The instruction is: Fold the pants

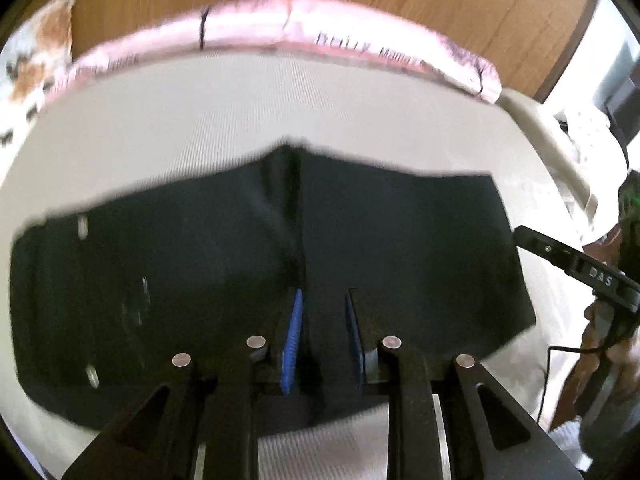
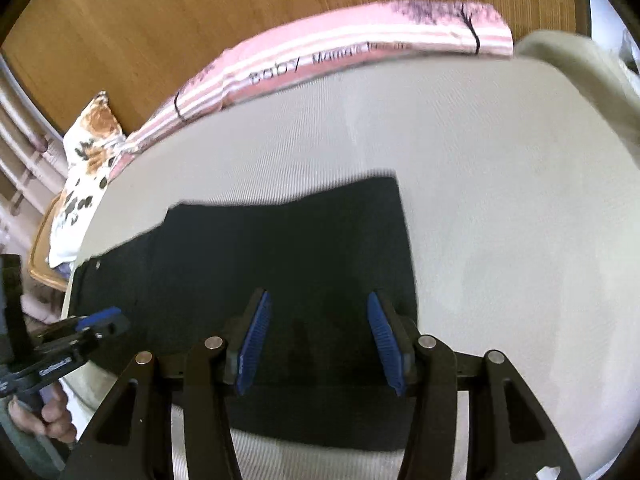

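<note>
Left gripper (image 1: 325,340): blue pads a narrow gap apart, nothing between them, hovering over the near edge of the black pants (image 1: 200,272). Right gripper (image 2: 320,344): jaws wide, empty, above the pants' right end. Pants lie folded flat on the beige bed sheet (image 2: 500,200). Beyond: pink striped blanket (image 1: 248,24), floral pillow (image 2: 88,168), wooden headboard (image 2: 160,20).

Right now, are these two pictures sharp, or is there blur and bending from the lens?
Left wrist view: the far edge of the black pants is smeared and the pink striped cloth is soft; the bed surface bulges from the fisheye. Right wrist view: the cloth's lettering is blurred, the pants' edges somewhat crisper, and black corners ring the picture.
</note>
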